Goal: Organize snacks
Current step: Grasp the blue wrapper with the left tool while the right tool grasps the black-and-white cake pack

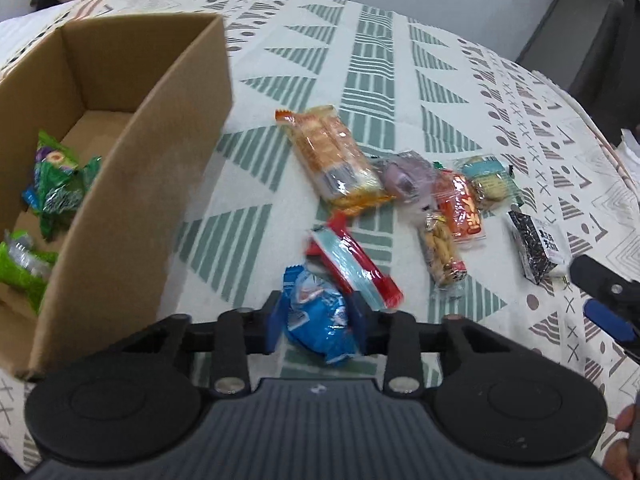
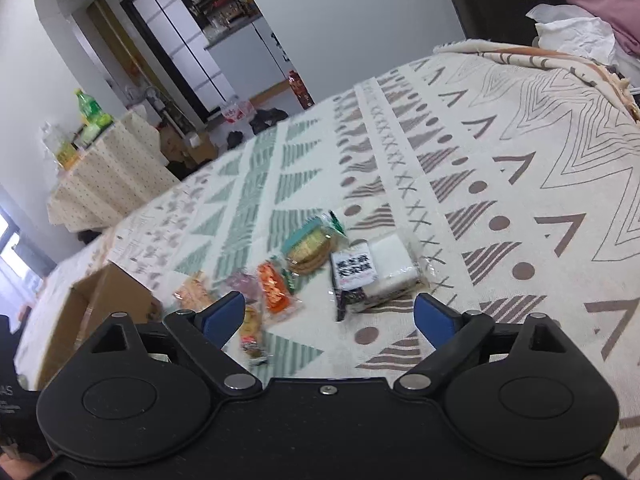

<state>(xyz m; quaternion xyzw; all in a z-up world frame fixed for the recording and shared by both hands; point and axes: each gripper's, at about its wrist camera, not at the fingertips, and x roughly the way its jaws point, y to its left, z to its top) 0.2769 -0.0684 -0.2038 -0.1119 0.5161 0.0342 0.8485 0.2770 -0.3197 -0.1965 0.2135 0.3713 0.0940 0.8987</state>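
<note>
My left gripper (image 1: 317,310) is shut on a blue snack packet (image 1: 320,328), low over the patterned cloth beside a cardboard box (image 1: 132,200). Green packets (image 1: 60,184) lie inside the box. A red and pale-blue packet (image 1: 354,266) touches the held packet's far side. Further off lie an orange cracker pack (image 1: 336,156), a purple packet (image 1: 404,180), an orange-red packet (image 1: 460,208) and a black-and-white pack (image 1: 536,248). My right gripper (image 2: 330,318) is open, with the black-and-white pack (image 2: 368,276) just ahead of its fingertips and nothing between the pads.
The cloth-covered surface (image 2: 520,140) stretches away on the right. A teal biscuit pack (image 2: 312,246) and a small nut packet (image 1: 440,252) lie among the snacks. The box (image 2: 100,312) stands left of the right gripper. Crumpled white paper (image 2: 576,32) lies at the far edge.
</note>
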